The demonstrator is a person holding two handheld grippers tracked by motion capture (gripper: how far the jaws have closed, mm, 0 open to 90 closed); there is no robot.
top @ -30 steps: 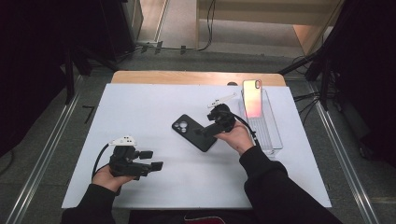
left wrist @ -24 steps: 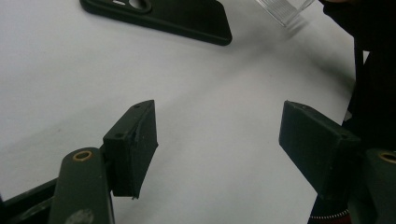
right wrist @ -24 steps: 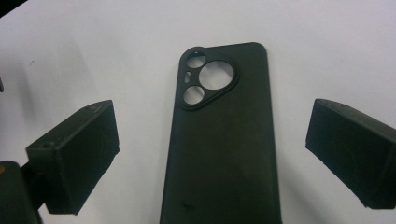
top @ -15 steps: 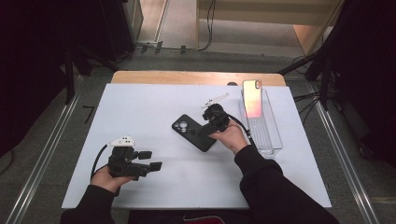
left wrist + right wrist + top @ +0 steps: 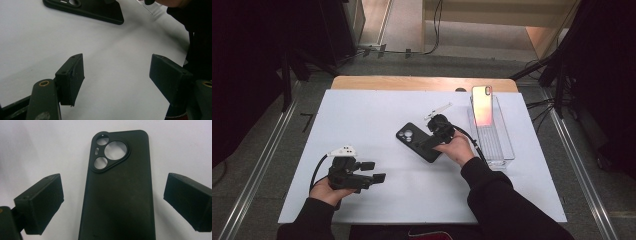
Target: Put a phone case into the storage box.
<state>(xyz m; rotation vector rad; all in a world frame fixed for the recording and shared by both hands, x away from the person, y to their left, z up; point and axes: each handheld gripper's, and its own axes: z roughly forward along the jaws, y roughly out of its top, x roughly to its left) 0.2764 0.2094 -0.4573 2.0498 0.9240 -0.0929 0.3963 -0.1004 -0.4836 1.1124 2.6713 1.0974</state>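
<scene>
right gripper [image 5: 112,202]: jaws wide, astride phone case [image 5: 117,192], gripping nothing | risk: slim case slides off instead of lifting

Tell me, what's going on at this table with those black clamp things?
A person sits at a white table with a two-jaw gripper in each hand. The right gripper hangs over a black phone case lying flat, its jaws open on either side of the case without touching it. The left gripper rests off to the side, jaws open, nothing between them. A phone stands propped in a clear tray beside the case.
</scene>
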